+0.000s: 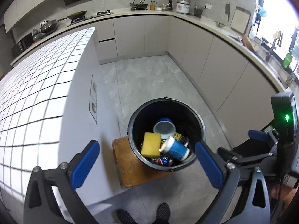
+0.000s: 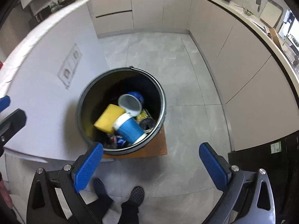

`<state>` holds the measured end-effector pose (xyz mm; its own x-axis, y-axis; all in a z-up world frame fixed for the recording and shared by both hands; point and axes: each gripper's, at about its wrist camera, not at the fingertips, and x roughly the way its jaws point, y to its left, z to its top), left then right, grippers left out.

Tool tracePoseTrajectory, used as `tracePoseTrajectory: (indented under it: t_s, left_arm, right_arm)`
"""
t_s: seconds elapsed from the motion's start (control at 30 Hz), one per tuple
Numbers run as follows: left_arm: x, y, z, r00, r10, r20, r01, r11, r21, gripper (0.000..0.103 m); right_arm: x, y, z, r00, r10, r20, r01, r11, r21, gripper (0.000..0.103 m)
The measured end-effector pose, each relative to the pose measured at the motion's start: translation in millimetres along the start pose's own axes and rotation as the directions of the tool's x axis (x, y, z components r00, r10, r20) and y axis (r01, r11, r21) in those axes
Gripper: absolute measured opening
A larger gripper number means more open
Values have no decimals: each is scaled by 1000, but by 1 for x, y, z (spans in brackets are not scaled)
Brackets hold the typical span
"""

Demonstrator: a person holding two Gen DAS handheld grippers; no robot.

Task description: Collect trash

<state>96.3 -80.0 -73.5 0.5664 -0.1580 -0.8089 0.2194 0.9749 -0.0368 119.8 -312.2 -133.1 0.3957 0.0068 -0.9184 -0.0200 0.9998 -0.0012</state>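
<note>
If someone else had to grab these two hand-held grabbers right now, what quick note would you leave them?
Left gripper: jaws wide open, nothing in them.
Right gripper: jaws wide open, nothing in them.
Both hang above the black bucket, which stands on a wooden board on the floor.
In the bucket: a yellow sponge, two blue cups and drink cans.
Left to do: no other trash shows in these views, so look around for more.

You see: 1 bucket (image 2: 85, 100) | 2 blue cups (image 2: 130, 128) | 1 yellow sponge (image 2: 107, 118) | 2 cans (image 2: 147, 123) | 1 wooden stool (image 1: 129, 166)
</note>
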Motion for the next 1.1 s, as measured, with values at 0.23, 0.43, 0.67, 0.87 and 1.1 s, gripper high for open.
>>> tracePoseTrajectory:
  t_s: [0.23, 0.43, 0.67, 0.87, 1.1]
  left_arm:
    - [-60, 19, -13, 999, -12, 43, 11, 1000, 22, 103]
    - [-112, 45, -39, 997, -5, 75, 7, 1000, -26, 103]
    - [-152, 56, -47, 987, 21, 161, -17, 1000, -24, 103]
    - [-172, 56, -56, 975, 5, 220, -3, 1000, -11, 103]
    - [-181, 57, -69, 971, -5, 237, 8, 1000, -12, 103]
  right_arm:
    - [-68, 25, -15, 998, 3, 70, -4, 1000, 23, 103]
    - [-141, 53, -42, 989, 4, 147, -5, 1000, 6, 103]
    - [-197, 80, -76, 979, -8, 206, 8, 1000, -3, 103]
    - [-222, 97, -93, 967, -5, 254, 7, 1000, -7, 103]
    - [-237, 94, -104, 961, -16, 276, 12, 1000, 18, 103]
